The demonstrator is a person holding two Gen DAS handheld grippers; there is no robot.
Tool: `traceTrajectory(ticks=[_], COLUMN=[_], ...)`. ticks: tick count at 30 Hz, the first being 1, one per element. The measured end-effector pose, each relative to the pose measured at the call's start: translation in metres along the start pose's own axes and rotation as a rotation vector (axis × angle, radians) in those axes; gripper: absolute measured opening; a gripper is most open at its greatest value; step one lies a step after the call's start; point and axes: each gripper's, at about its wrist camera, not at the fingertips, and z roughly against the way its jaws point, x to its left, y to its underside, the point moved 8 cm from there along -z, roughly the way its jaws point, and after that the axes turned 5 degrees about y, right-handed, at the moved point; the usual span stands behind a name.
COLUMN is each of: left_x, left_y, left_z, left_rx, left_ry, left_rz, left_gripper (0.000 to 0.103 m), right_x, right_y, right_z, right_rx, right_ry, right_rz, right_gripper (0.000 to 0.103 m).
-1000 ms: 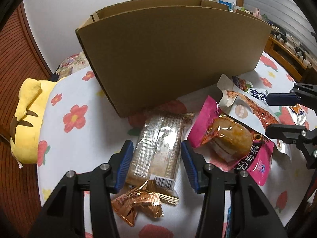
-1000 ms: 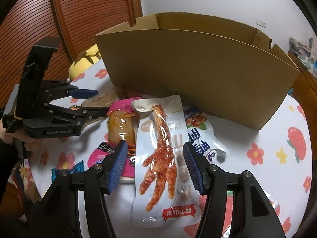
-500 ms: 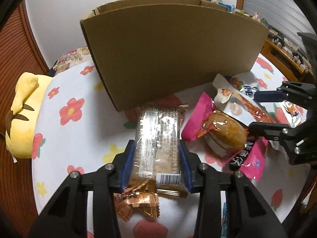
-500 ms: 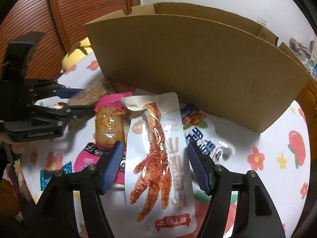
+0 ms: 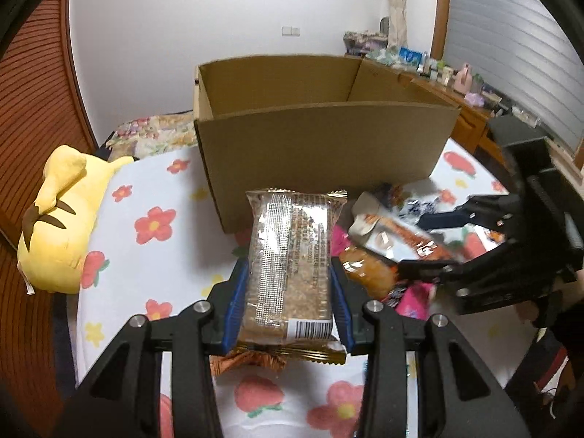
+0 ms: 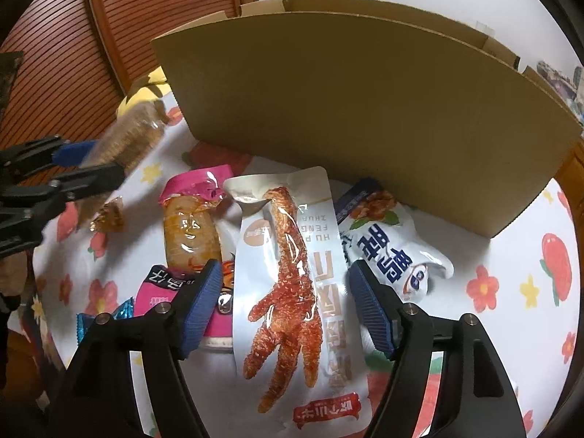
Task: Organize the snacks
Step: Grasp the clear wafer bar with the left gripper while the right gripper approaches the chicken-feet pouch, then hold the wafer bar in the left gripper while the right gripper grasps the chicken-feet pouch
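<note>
Left wrist: left gripper (image 5: 288, 301) clamped across cracker pack (image 5: 290, 262); brittle, crinkly, grip flanks gently. Right gripper (image 6: 284, 301) open, widening around chicken-foot pouch (image 6: 295, 284).

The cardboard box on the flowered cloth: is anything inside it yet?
From the left wrist view, the cardboard box stands open, showing only bare inner walls. Its floor is hidden behind the front wall, so whether any snacks lie at the bottom cannot be seen.

On the chicken-foot pouch (image 6: 292, 284) between my right fingers I read "HU PI FENG ZHUA", upside down. The blue-and-white bag (image 6: 394, 252) to its right carries large Chinese characters. The cracker pack (image 5: 290, 259) shows only a barcode.
</note>
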Motion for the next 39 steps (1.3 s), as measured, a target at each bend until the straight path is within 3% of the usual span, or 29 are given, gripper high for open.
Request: traceTrajectory(ticks=[21, 34, 39], left_x=[-0.031, -0.037, -0.035], left_y=[0.006, 0.011, 0.012], left_z=[0.017, 0.016, 0.015], left_rx=[-0.044, -0.038, -0.036], left_ry=[0.042, 0.049, 0.046], left_rz=[-0.036, -0.044, -0.04], left_gripper=[0.04, 0.04, 0.04], right_x=[-0.003, -0.008, -0.001], right_y=[0.002, 0.019, 0.019], right_z=[0.01, 0.004, 0.002], right_rx=[0.028, 0.046, 0.027], right_ry=[-0.059, -0.14, -0.098], right_rz=[-0.028, -0.069, -0.023], right_gripper=[0.067, 0.075, 0.075])
